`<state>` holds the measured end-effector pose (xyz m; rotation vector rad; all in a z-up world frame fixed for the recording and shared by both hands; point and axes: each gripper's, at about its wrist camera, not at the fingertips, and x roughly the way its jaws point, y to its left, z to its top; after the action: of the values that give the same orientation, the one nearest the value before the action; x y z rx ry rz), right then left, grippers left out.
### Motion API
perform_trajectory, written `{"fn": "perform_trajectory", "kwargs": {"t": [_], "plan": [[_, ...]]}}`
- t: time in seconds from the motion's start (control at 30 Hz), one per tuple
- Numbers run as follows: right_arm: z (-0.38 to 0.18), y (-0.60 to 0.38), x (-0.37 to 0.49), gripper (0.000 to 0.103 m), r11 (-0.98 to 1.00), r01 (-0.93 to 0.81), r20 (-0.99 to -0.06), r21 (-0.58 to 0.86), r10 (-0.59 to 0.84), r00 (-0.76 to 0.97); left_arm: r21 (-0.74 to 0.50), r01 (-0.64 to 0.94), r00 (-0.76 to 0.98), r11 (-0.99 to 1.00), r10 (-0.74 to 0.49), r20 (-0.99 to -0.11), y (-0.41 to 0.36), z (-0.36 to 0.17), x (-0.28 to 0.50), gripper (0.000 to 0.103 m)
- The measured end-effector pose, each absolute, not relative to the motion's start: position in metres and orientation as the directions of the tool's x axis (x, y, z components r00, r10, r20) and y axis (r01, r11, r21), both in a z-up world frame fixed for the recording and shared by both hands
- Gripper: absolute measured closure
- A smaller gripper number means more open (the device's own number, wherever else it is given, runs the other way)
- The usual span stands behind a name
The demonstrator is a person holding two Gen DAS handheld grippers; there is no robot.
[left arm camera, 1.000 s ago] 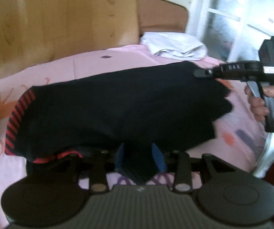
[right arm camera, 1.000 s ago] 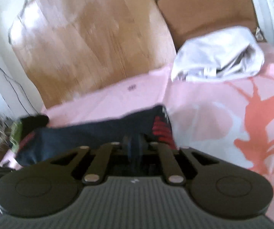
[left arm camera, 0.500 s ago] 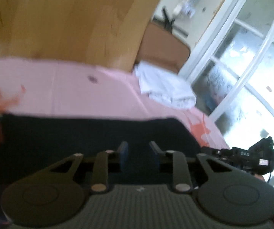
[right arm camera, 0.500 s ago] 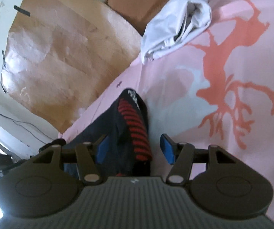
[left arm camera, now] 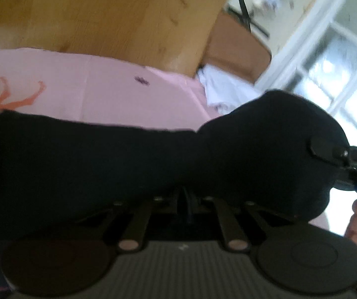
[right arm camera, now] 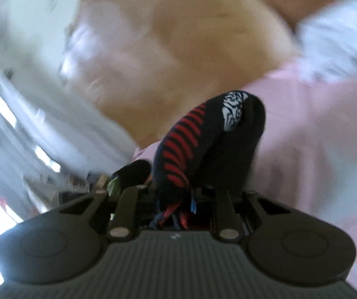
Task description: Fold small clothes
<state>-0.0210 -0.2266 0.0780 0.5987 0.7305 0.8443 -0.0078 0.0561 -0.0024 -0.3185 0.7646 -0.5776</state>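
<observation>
Above the pink bedsheet (left arm camera: 108, 92), both grippers pinch a dark garment (left arm camera: 98, 164). Left gripper (left arm camera: 187, 199) clamps its near edge; right gripper (right arm camera: 178, 201) is closed on the red-striped cuff (right arm camera: 181, 147). Folded white cloth (left arm camera: 223, 92) lies far right.

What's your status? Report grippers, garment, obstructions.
Left gripper shut on dark garment. Right gripper shut on its red-striped end. White cloth pile behind, apart.
</observation>
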Motion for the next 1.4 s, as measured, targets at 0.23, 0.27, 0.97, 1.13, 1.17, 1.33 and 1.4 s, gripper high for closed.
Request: {"fn": "perform_trajectory", "kwargs": {"t": [0.23,0.27,0.97,1.13,1.17,1.33,1.4], "plan": [[0.096,-0.083,-0.006,0.08,0.485,-0.672,-0.44,0.56,0.861,0.255,-0.586,0.186,0.844,0.789,-0.433,-0.316,0.198,0.041,-0.065,0.071],[0.089,-0.061,-0.004,0.08,0.477,-0.691,-0.467,0.543,0.855,0.224,-0.593,0.159,0.862,0.79,-0.404,-0.307,0.212,0.043,-0.072,0.07],[0.058,-0.14,-0.004,0.045,0.588,-0.559,-0.429,0.584,0.809,0.402,-0.545,0.104,0.787,0.832,-0.404,-0.467,0.194,0.01,-0.024,0.006],[0.023,-0.152,0.004,0.038,0.589,-0.442,-0.453,0.677,0.806,0.38,-0.444,0.085,0.78,0.892,-0.337,-0.528,0.179,0.002,-0.023,0.003],[0.018,-0.147,0.005,0.037,0.577,-0.437,-0.45,0.69,0.815,0.365,-0.407,0.084,0.782,0.91,-0.313,-0.538,0.174,0.001,-0.024,0.002],[-0.003,-0.125,0.011,0.02,0.574,-0.418,-0.488,0.704,0.819,0.303,-0.261,0.076,0.801,0.963,-0.214,-0.559,0.152,-0.011,-0.031,0.0],[-0.004,-0.118,0.005,0.019,0.565,-0.444,-0.467,0.696,0.825,0.317,-0.258,0.072,0.813,0.963,-0.207,-0.544,0.151,-0.015,-0.034,0.0]]}}
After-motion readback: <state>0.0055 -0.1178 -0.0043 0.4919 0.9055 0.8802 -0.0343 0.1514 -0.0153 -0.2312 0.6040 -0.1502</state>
